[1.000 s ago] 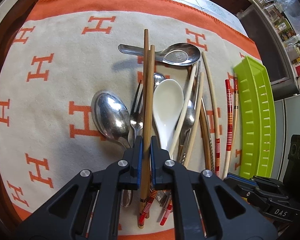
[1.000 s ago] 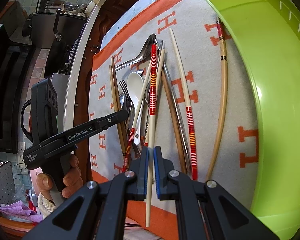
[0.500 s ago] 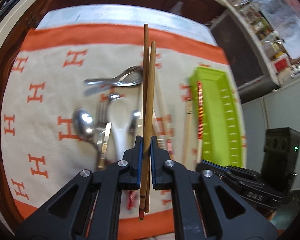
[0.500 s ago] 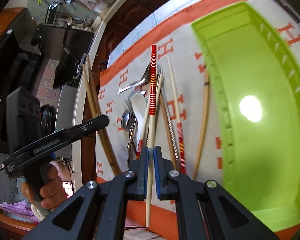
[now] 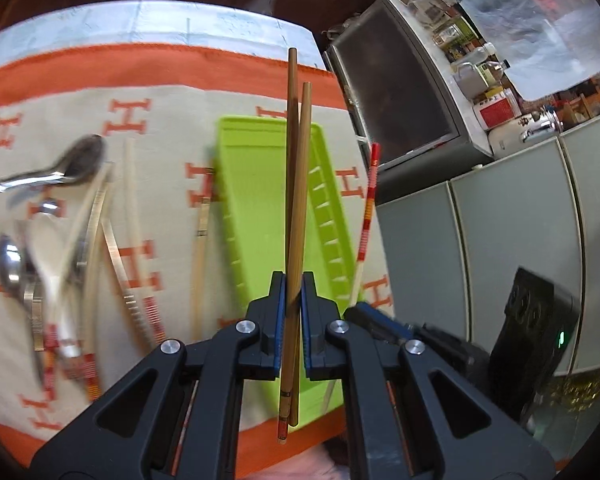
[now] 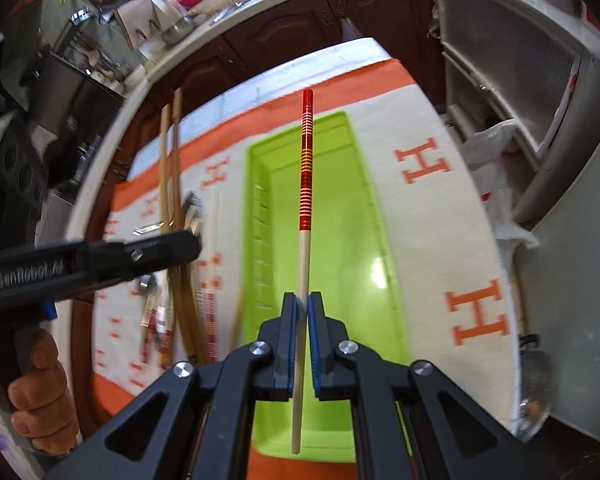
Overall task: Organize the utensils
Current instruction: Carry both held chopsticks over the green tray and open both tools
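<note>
My left gripper (image 5: pixel 294 292) is shut on a pair of brown wooden chopsticks (image 5: pixel 296 184), held in the air over the lime green tray (image 5: pixel 260 216). My right gripper (image 6: pixel 302 312) is shut on one red-striped cream chopstick (image 6: pixel 305 184), lifted above the same green tray (image 6: pixel 340 240). In the right wrist view the left gripper (image 6: pixel 180 246) shows at left with the brown chopsticks (image 6: pixel 170 152) standing up from it. Metal spoons (image 5: pixel 60 168), a white spoon and more chopsticks lie heaped on the cloth, left of the tray.
The cream cloth with orange H marks (image 5: pixel 140 80) covers the table. A person's hand (image 6: pixel 36 392) grips the left tool's handle. Grey cabinets (image 5: pixel 500 240) and a dark appliance (image 5: pixel 400 92) stand beyond the table's right edge. Kitchen counters with pots lie behind.
Both grippers rose from the utensil pile and swung right, carrying their chopsticks over the green tray. The pile now lies to the left of both.
</note>
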### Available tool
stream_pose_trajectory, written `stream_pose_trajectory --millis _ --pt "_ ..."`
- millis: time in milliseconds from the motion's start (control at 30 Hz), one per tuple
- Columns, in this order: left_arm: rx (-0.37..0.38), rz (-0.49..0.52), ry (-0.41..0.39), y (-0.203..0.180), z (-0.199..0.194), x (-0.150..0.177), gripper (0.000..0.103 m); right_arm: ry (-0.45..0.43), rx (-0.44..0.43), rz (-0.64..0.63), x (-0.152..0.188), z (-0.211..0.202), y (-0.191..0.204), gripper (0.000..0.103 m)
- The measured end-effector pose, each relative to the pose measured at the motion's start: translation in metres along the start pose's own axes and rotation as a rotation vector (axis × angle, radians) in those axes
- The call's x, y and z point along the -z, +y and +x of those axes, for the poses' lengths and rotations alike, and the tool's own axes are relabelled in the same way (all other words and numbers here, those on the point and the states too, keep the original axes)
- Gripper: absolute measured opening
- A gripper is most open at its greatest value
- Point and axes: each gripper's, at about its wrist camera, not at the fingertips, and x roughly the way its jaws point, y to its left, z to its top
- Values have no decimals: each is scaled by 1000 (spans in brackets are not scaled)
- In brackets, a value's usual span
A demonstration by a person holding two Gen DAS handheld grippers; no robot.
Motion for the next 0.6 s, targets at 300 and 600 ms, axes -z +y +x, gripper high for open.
stream_pose_trajectory --millis 300,600 --pt "-55 -39 43 2 79 8 5 62 149 -152 2 30 9 6" --pt "-173 76 32 -9 96 27 24 115 140 -77 4 44 0 7"
